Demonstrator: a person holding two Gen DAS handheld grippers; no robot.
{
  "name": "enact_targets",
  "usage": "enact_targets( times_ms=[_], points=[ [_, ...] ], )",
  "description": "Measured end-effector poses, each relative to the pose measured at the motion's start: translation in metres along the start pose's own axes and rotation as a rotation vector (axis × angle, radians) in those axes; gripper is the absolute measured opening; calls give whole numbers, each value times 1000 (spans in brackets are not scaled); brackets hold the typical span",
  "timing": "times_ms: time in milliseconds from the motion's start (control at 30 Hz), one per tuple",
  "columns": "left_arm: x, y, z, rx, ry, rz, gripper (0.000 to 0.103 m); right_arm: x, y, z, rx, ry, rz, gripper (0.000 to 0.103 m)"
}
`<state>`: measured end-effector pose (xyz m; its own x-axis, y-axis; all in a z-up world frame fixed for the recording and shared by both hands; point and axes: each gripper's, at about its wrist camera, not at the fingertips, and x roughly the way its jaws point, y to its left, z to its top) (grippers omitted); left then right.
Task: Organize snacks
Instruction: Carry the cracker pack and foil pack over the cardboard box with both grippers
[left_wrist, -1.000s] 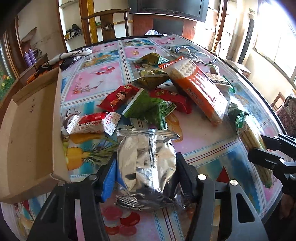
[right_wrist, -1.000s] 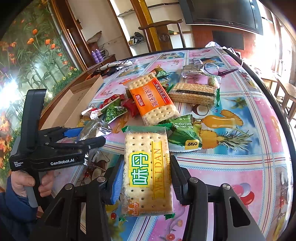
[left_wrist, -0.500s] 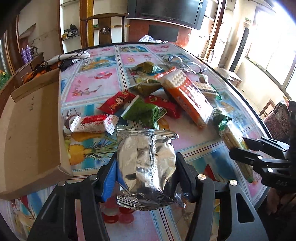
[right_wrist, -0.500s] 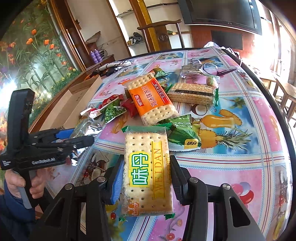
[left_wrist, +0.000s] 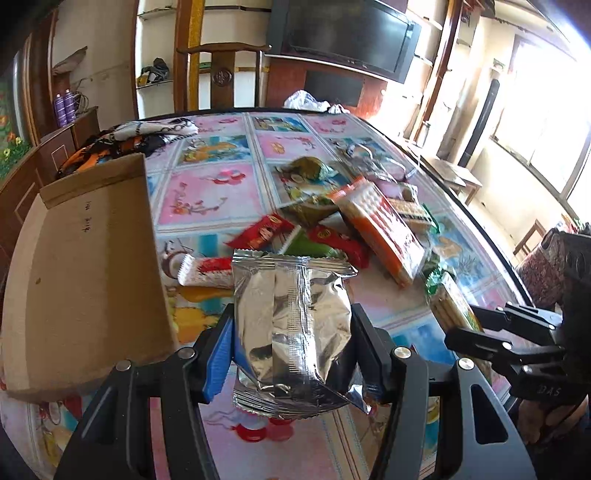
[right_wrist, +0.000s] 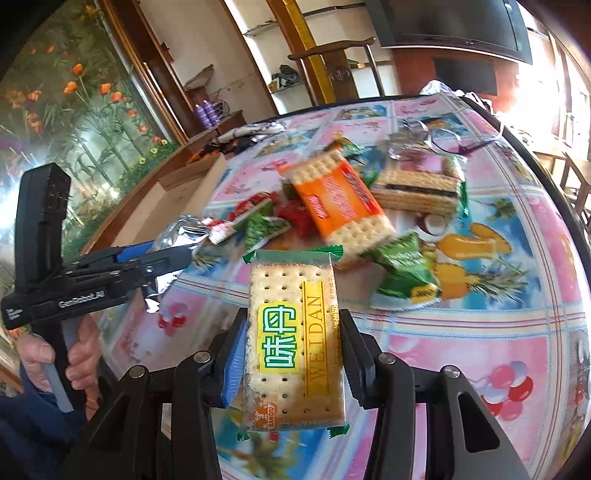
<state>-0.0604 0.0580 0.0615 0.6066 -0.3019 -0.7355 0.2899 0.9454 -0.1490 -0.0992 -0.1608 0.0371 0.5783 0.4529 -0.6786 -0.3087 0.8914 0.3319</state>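
- Left hand-held gripper (left_wrist: 291, 343): clamped on a silver foil snack pouch (left_wrist: 291, 325), pouch upright between the two fingers, blue pad (left_wrist: 218, 362) pressed to its left side; held above the bench (left_wrist: 207, 192).
- Right hand-held gripper (right_wrist: 291, 354): clamped on a WEIDAN cracker pack (right_wrist: 291, 343), clear wrapper with green ends, yellow-green label facing the camera; held above the bench.
- Cardboard box (left_wrist: 85, 266): open, on the bench at 9 o'clock of the left hand-held gripper, near flap raised.
- Loose snack pile, at 12 o'clock of both grippers, on the bench:
  - orange cracker pack (right_wrist: 336, 199), lying diagonally, largest of the pile;
  - wafer pack (right_wrist: 417, 192), just beside the orange pack at its 3 o'clock;
  - green pouch (right_wrist: 402, 273), touching the near end of the orange pack;
  - red packet (left_wrist: 262, 232) and a white-and-red packet (left_wrist: 207, 271), at 11 o'clock of the silver pouch;
  - small green packet (right_wrist: 264, 229), among the red ones.
- Bench covering: glossy cloth printed with fruit and flower squares.
- Left wrist view: right hand-held gripper appears at 3 o'clock, with the cracker pack edge-on.
- Background: wooden chair (left_wrist: 221, 74) at the far edge of the bench; dark television (left_wrist: 343, 40) on the wall behind.
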Motion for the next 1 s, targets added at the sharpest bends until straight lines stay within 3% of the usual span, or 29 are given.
enact_targets(
  times_ms=[533, 1000],
  points=[
    [-20, 73, 12, -142, -61, 40, 58, 21, 48, 32, -13, 23, 74, 50],
    [-31, 148, 51, -260, -129, 138, 58, 48, 95, 77, -31, 30, 120, 50]
  ],
)
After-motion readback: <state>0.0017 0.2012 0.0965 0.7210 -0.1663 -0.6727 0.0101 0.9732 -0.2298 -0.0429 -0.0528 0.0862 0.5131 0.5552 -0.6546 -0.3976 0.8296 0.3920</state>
